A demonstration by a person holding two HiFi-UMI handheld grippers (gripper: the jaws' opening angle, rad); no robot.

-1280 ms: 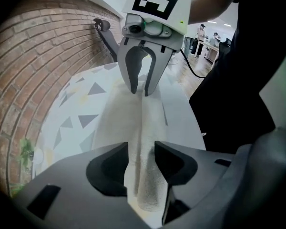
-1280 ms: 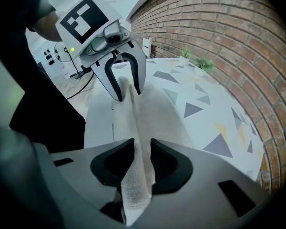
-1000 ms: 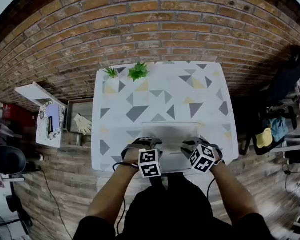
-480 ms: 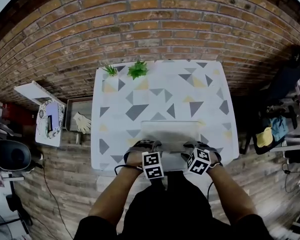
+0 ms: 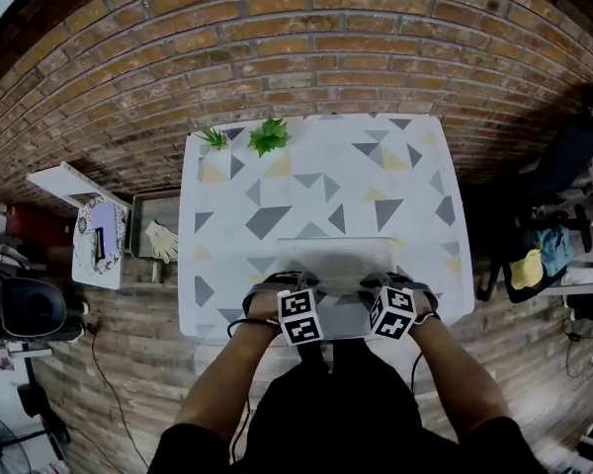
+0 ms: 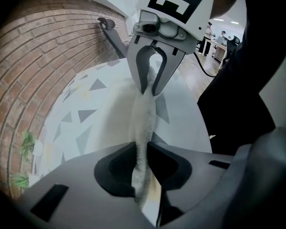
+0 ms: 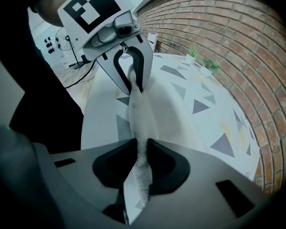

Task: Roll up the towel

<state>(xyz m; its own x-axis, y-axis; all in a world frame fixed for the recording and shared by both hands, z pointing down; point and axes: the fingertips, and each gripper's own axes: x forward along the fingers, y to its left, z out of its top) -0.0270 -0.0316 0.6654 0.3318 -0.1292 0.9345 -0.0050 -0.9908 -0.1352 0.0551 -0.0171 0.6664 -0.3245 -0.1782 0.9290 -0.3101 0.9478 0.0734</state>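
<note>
Potted plants (image 5: 270, 136) stand far beyond on the worktop (image 5: 420, 191). The left hand-held gripper (image 6: 144, 162) and right hand-held gripper (image 7: 142, 160), jaws just closing, each pinch the towel (image 5: 334, 257), whose near edge runs between them.

The left forearm (image 5: 225, 383) and right forearm (image 5: 462, 378), both bare, reach forward side by side, roughly parallel. The left gripper (image 6: 143, 149) and right gripper (image 7: 138, 149) point steeply down, level with each other and close together. The fingers of each have just been closing and now pinch the near edge of the towel (image 5: 336, 253).
</note>
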